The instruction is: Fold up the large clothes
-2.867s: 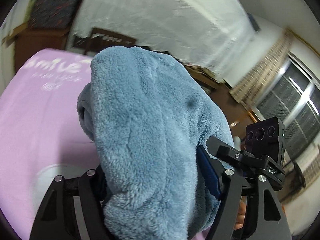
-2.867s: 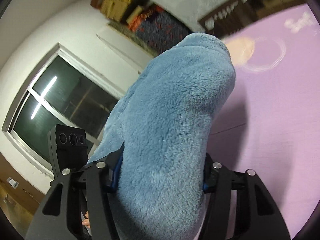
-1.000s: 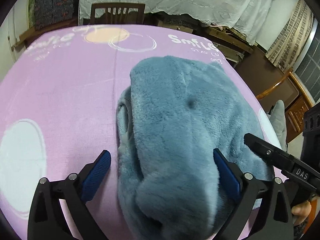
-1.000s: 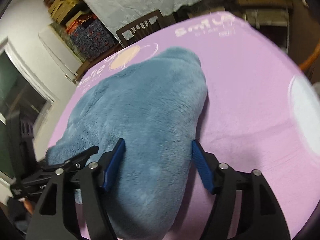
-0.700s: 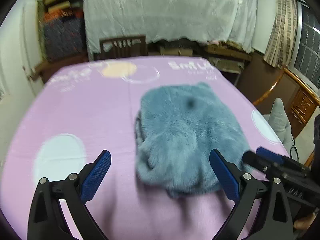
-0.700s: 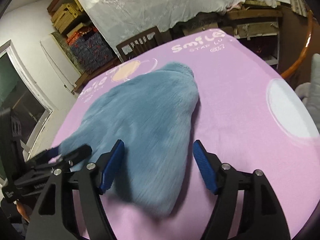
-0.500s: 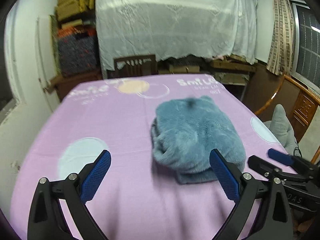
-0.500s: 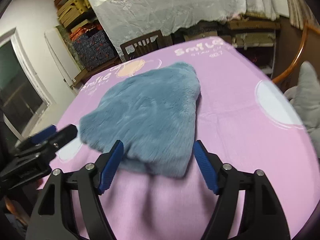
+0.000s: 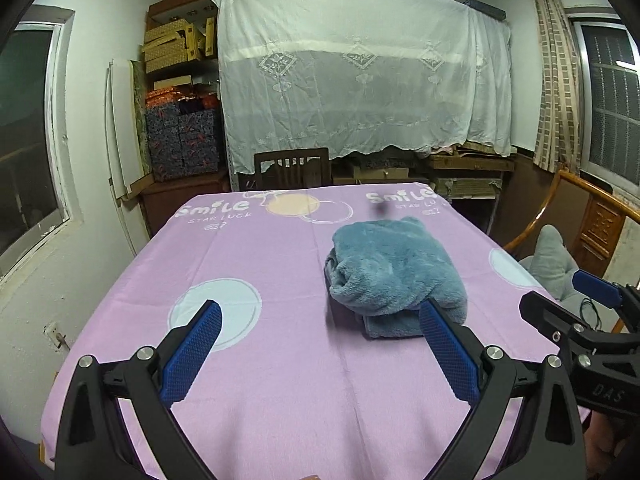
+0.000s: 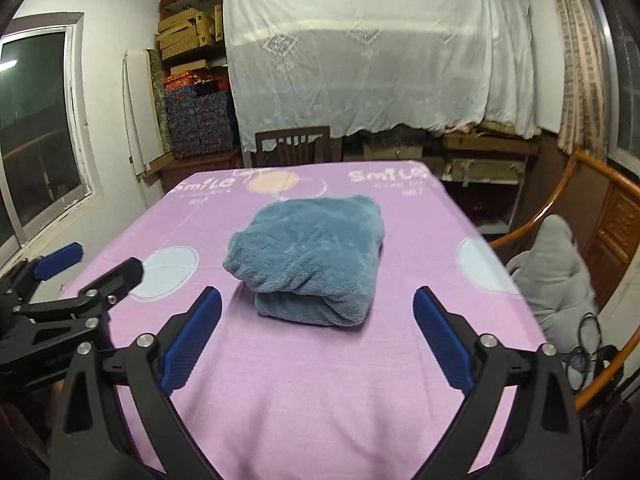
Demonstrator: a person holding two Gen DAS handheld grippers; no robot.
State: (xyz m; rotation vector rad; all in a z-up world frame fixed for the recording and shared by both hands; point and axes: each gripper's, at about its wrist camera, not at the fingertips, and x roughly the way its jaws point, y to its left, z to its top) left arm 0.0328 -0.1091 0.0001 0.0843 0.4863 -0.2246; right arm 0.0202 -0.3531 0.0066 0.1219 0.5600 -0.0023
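A folded blue fleece garment (image 9: 392, 272) (image 10: 312, 256) lies as a thick bundle on the table's purple cloth (image 9: 260, 248) (image 10: 420, 240), right of centre. My left gripper (image 9: 320, 312) hovers over the near part of the table, open and empty, short of the bundle. My right gripper (image 10: 317, 300) is also back from the garment; its jaws are opening wide with nothing between them. Each gripper shows at the edge of the other's view: the right gripper (image 9: 560, 294) and the left gripper (image 10: 96, 266).
A wooden chair (image 9: 292, 168) stands at the table's far end before shelves draped with a white sheet (image 9: 360, 72). A wooden armchair (image 10: 560, 184) holding a grey plush toy (image 10: 556, 272) is at the right. Stacked boxes (image 9: 180, 140) and a window are on the left.
Both grippers held the fleece up, laid it on the table, let go and drew back and upward. The garment now rests folded, farther from both cameras.
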